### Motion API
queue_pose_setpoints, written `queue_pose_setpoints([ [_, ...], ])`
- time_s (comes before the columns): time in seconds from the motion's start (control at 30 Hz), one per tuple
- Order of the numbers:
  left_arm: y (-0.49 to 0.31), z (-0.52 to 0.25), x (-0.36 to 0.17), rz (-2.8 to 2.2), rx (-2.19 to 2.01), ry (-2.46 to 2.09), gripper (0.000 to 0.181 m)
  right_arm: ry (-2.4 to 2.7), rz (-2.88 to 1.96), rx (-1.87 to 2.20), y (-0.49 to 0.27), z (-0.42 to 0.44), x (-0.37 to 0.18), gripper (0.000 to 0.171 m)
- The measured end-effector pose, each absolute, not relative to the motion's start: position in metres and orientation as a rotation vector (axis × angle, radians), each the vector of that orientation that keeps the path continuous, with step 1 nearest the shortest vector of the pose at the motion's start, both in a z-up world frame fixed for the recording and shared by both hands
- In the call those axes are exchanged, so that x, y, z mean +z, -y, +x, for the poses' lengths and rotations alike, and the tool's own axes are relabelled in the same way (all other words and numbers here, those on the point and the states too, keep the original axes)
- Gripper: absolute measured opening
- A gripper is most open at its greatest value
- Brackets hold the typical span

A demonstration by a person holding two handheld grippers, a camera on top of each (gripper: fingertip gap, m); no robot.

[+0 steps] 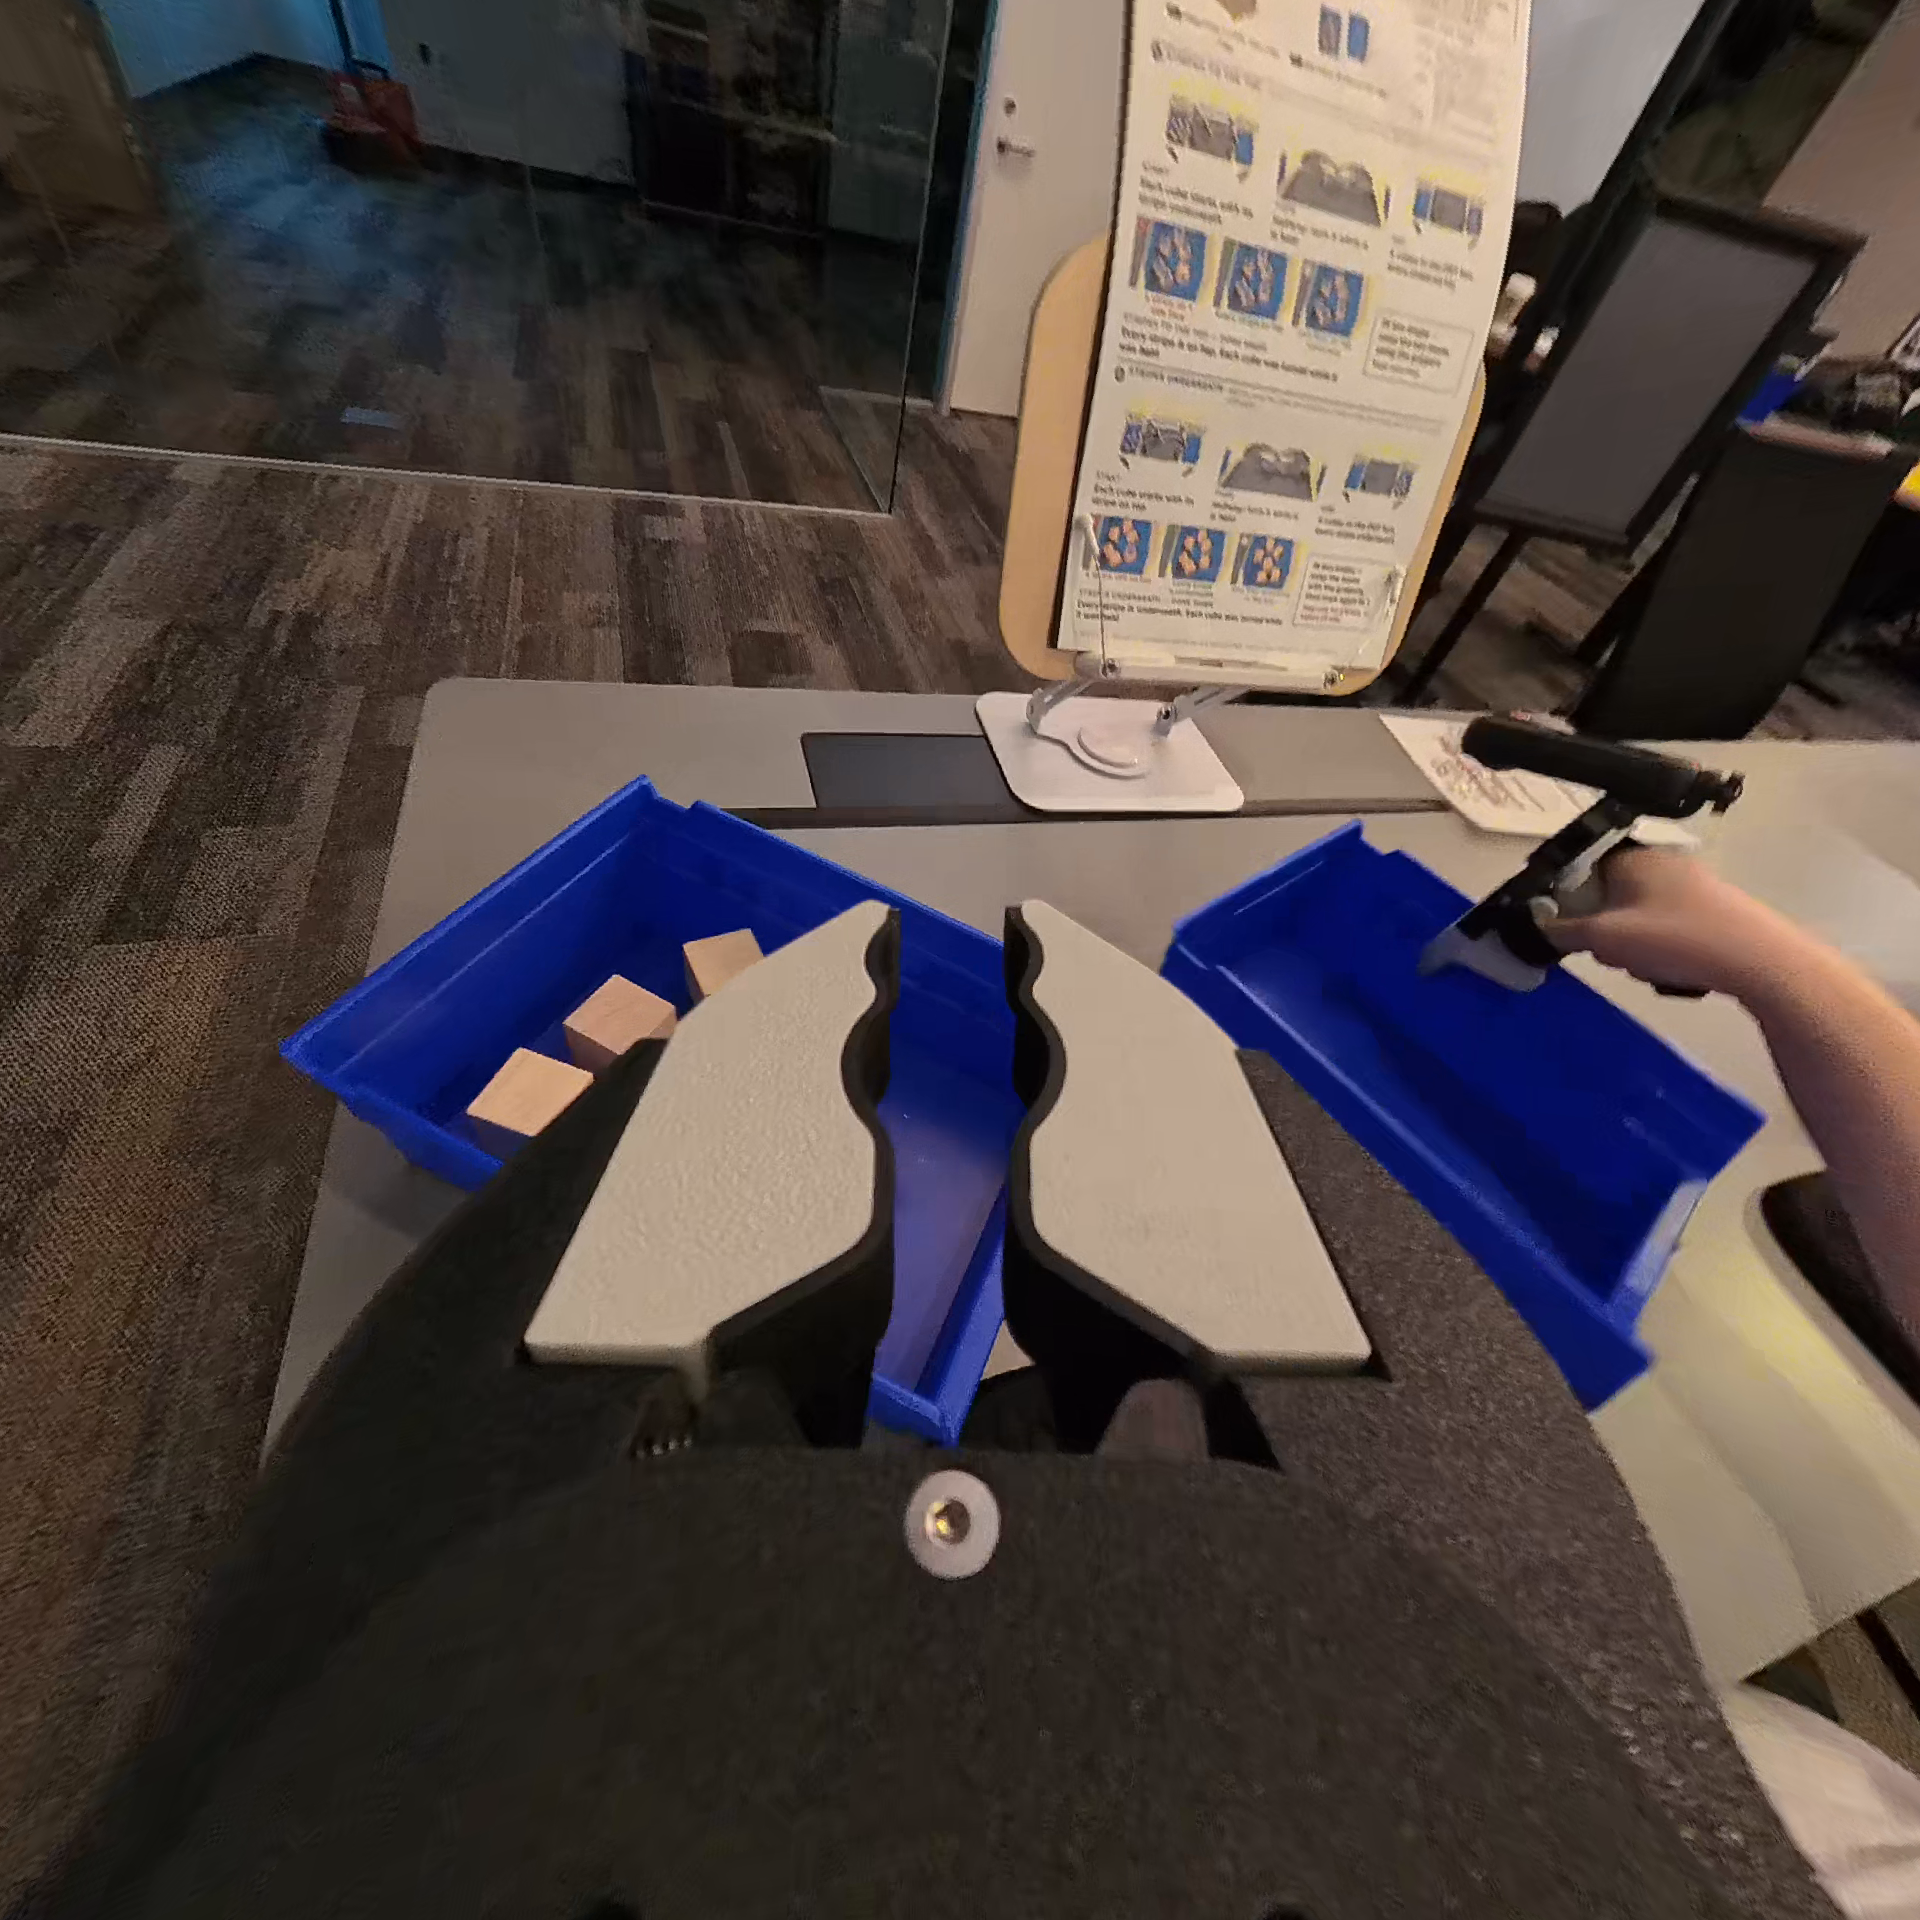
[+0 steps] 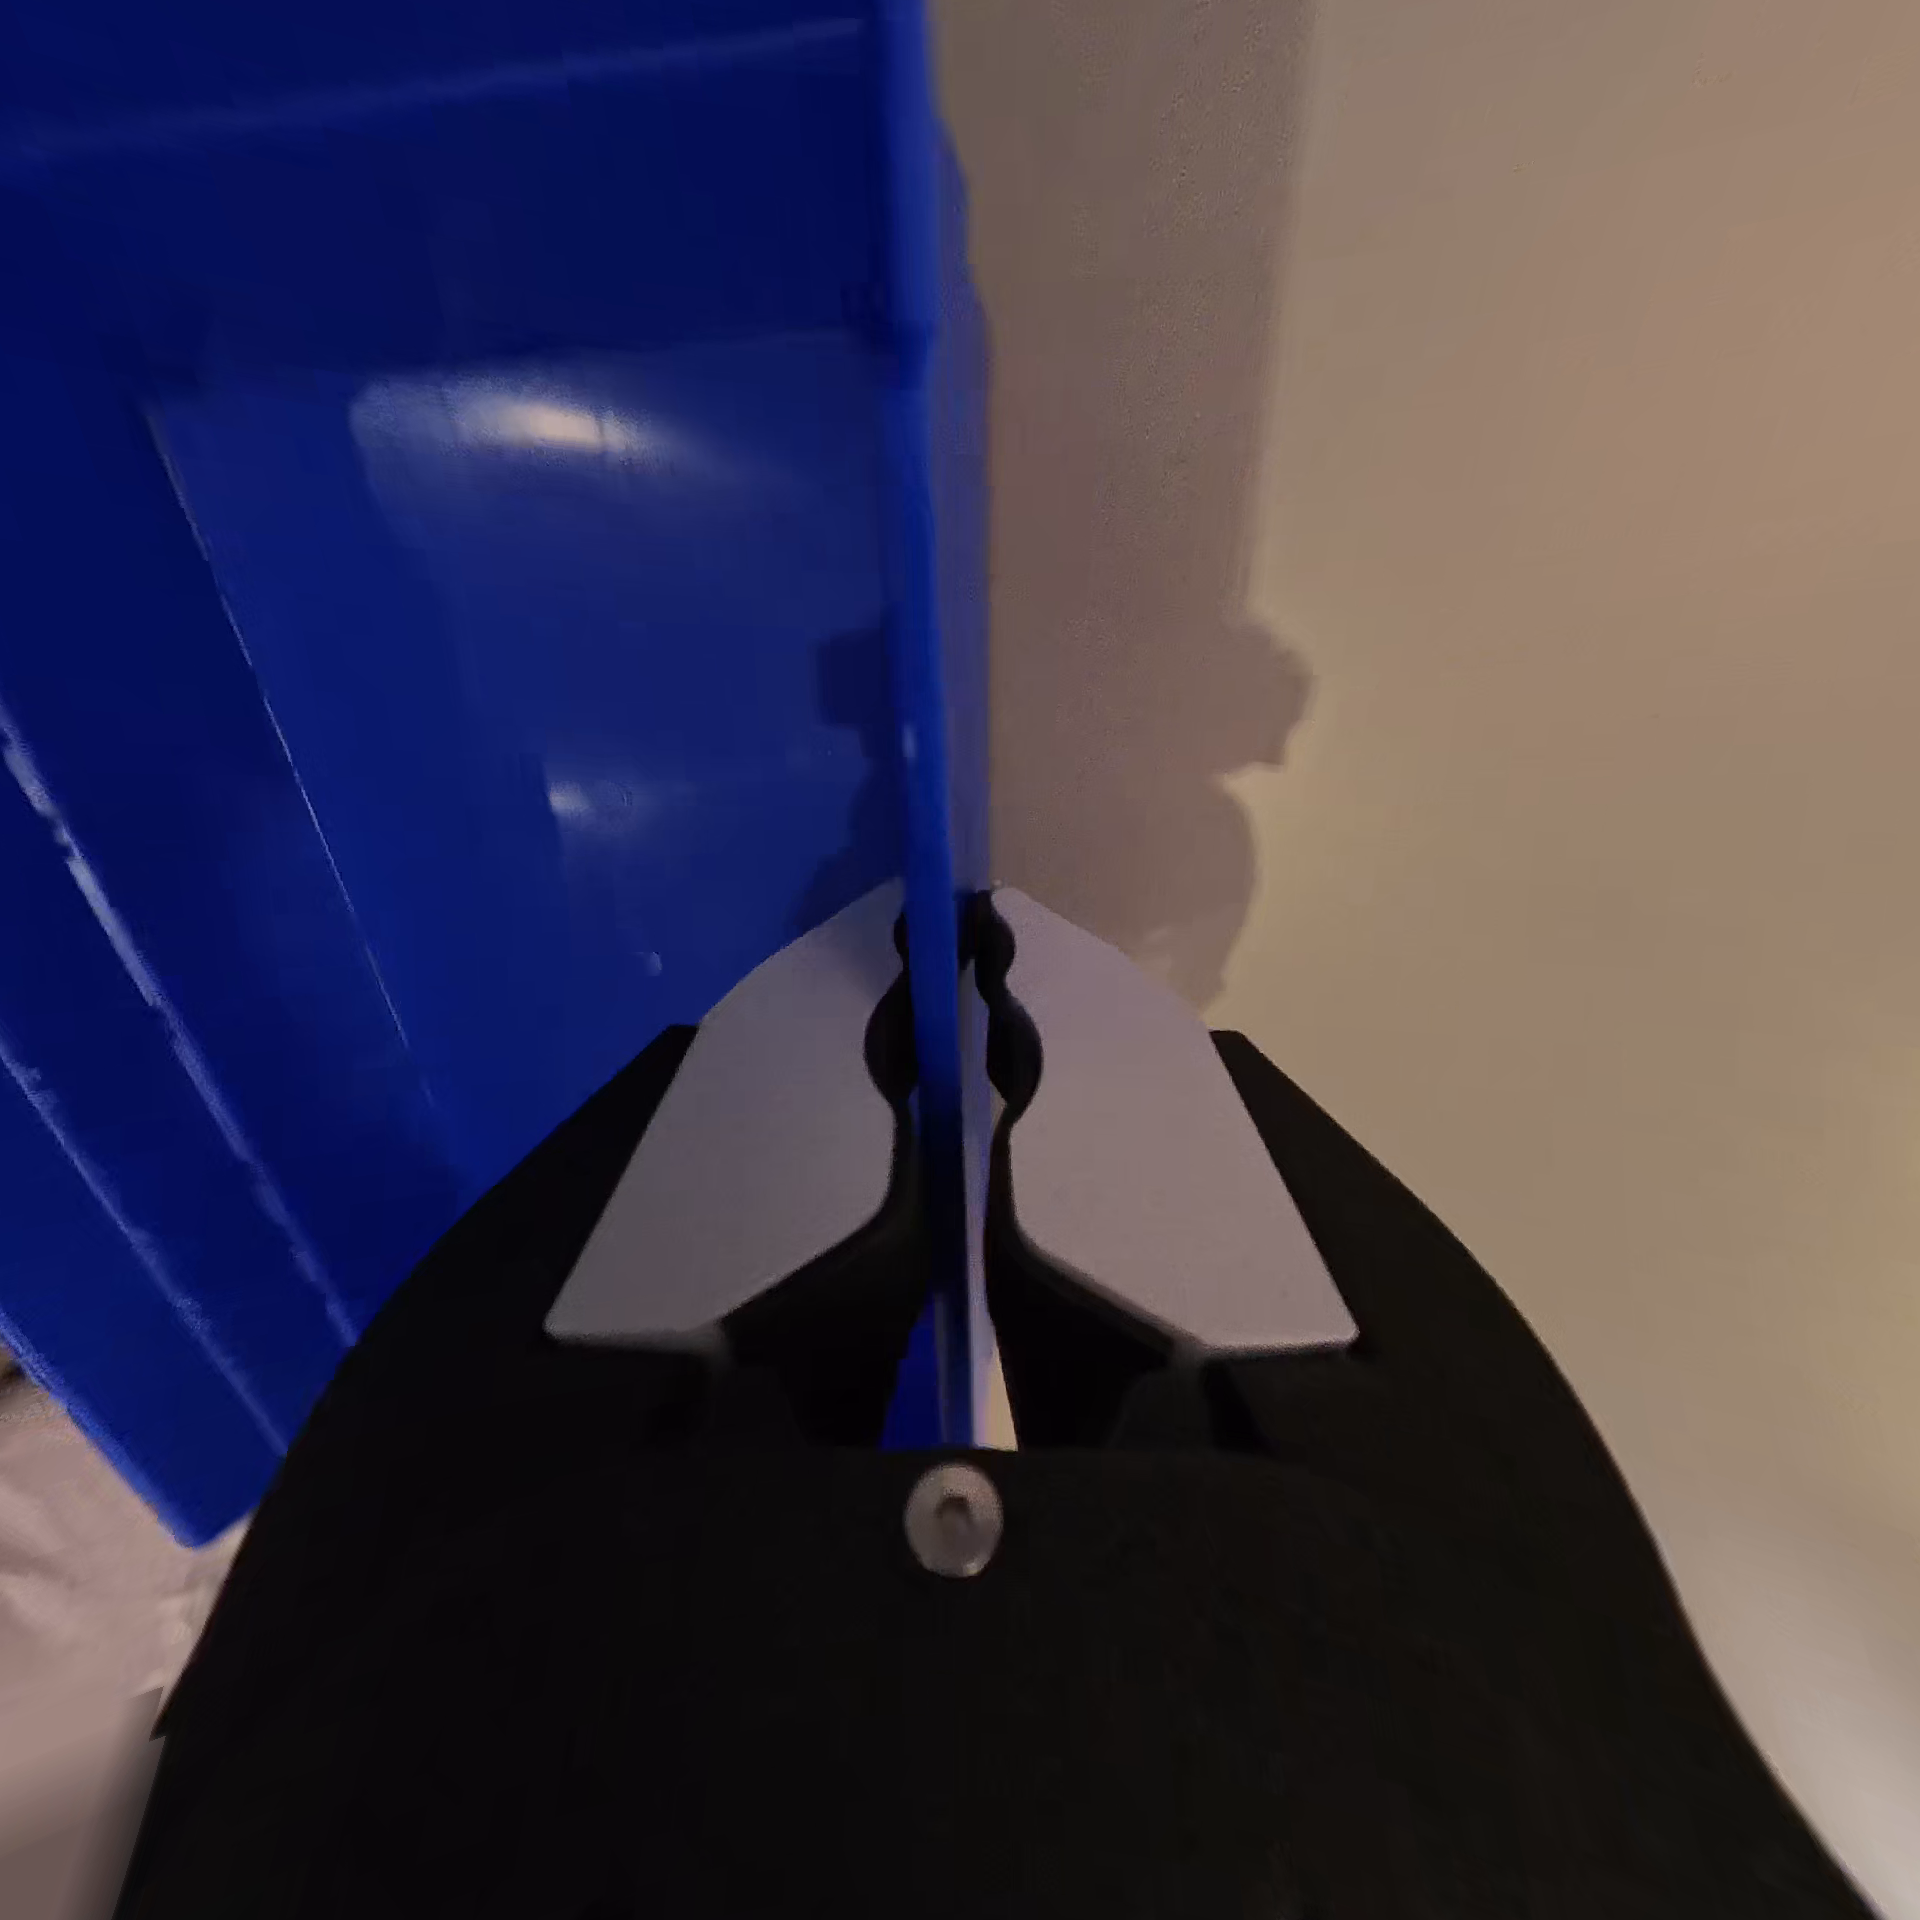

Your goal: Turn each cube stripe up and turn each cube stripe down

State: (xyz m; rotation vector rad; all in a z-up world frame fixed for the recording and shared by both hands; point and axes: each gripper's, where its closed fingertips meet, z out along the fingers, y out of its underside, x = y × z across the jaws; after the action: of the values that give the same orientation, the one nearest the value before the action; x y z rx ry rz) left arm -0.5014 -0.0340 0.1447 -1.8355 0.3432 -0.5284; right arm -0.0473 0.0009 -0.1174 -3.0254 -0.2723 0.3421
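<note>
The left gripper (image 1: 951, 925) hangs parted and empty over the left bin (image 1: 436, 1023), three cubes (image 1: 618, 1023) at its ten o'clock. The right gripper (image 2: 943, 914) pinches the right bin's wall (image 2: 920, 623).

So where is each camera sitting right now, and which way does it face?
Left wrist view: on the left tool, raised and open, facing forward over the left blue bin with wooden cubes; a forearm shows.
Right wrist view: on the right tool, low, shut on the right blue bin wall.
Shared: the right blue bin and right tool.
</note>
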Motion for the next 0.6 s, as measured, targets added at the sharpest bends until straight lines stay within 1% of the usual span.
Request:
queue_pose_setpoints([
  [0.1, 0.031, -0.486, 0.143, -1.860, -0.491, -0.399, 0.018, 0.320, -3.050, 0.230, -0.001, -0.001, -0.118, 0.007],
  [0.17, 0.030, -0.479, 0.145, -1.861, -0.468, -0.424, 0.018, 0.255, -3.055, 0.182, -0.003, 0.035, -0.118, 0.007],
  [0.37, 0.024, -0.477, 0.153, -1.831, -0.401, -0.396, 0.017, 0.110, -3.050, 0.242, 0.013, 0.140, -0.119, 0.006],
  [0.6, 0.016, -0.492, 0.147, -1.872, -0.394, -0.315, 0.017, -0.150, -3.000, 0.242, 0.046, 0.245, -0.120, 0.007],
])
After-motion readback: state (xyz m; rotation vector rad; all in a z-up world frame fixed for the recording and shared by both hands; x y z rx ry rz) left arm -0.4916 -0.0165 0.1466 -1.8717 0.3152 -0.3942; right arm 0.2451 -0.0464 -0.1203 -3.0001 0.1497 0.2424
